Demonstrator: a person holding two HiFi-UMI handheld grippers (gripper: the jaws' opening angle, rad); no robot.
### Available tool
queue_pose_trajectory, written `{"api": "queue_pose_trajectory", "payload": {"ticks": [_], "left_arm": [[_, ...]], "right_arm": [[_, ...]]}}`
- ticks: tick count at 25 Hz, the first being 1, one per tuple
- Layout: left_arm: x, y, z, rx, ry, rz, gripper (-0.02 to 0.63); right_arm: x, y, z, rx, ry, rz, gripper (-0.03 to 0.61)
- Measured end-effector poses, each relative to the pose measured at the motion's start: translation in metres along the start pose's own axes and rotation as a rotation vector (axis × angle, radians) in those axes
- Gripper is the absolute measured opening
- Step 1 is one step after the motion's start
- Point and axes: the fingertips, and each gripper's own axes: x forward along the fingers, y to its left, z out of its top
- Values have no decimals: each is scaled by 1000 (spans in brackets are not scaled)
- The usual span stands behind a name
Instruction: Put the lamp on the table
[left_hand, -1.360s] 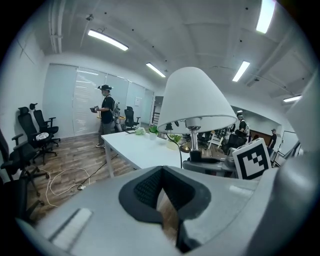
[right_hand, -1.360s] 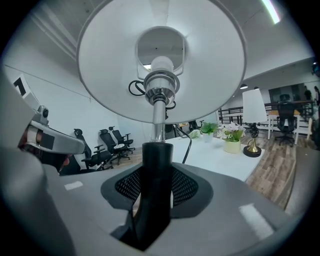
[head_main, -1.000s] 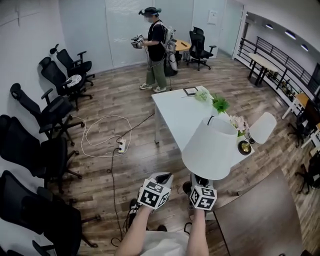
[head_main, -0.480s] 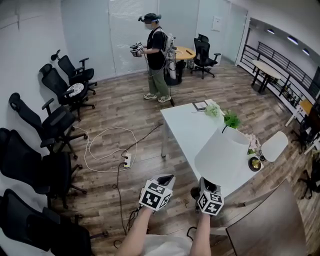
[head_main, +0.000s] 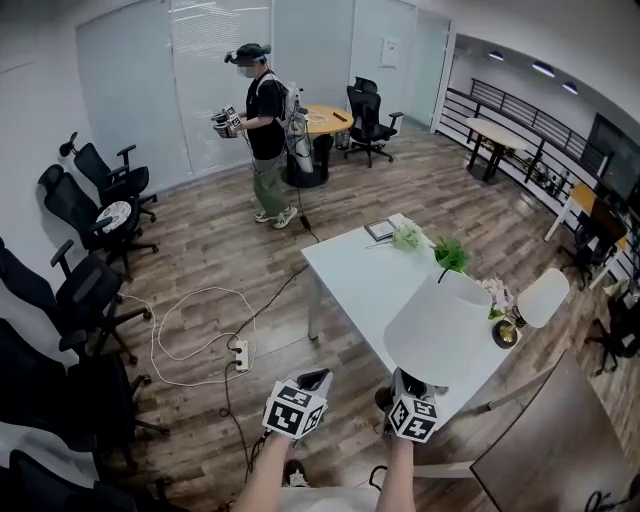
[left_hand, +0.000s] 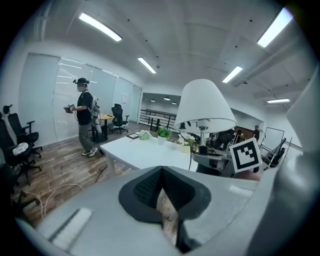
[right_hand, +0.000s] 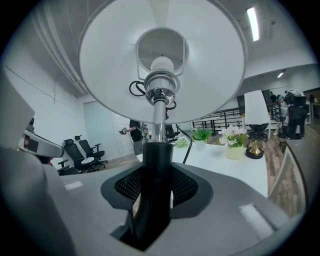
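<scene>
The lamp (head_main: 440, 328) has a wide white shade and a black stem, and it stands upright in the air at the near end of the white table (head_main: 352, 270). My right gripper (head_main: 412, 398) is shut on the stem below the shade. In the right gripper view the black stem (right_hand: 156, 165) runs up between the jaws of the right gripper (right_hand: 156, 189) to the bulb and shade (right_hand: 162, 55). My left gripper (head_main: 300, 400) hangs to the left of the lamp, shut with nothing in it. The left gripper view shows the lamp (left_hand: 202, 105) beside the table (left_hand: 140, 152).
On the table stand a second white-shaded lamp (head_main: 540, 298), pink flowers (head_main: 497, 293), a green plant (head_main: 450, 255) and a notebook (head_main: 380, 229). A person (head_main: 262, 130) stands at the back. Office chairs (head_main: 85, 290) line the left wall. A cable with power strip (head_main: 240, 352) lies on the floor. A dark tabletop (head_main: 545, 440) is at lower right.
The right gripper still holds the lamp, which has stayed over the table's near end. My view has swung, and the person at the back has shifted left in it.
</scene>
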Motion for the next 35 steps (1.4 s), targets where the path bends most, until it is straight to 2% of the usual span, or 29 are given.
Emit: {"api": "queue_pose_trajectory", "payload": {"ticks": [8, 17, 24, 28, 35], "left_arm": [[4, 34, 2, 58, 25, -84, 0], [14, 40, 3, 44, 6, -144, 0], [36, 39, -4, 59, 23, -153, 0], [56, 47, 16, 82, 27, -164, 0], [111, 74, 76, 128, 0, -153, 0]], "right_arm": [[9, 8, -7, 45, -16, -120, 169], [6, 10, 2, 23, -45, -159, 169], [17, -16, 3, 40, -41, -192, 169], [43, -24, 16, 47, -49, -195, 169], [113, -37, 64, 27, -89, -185, 169]]}}
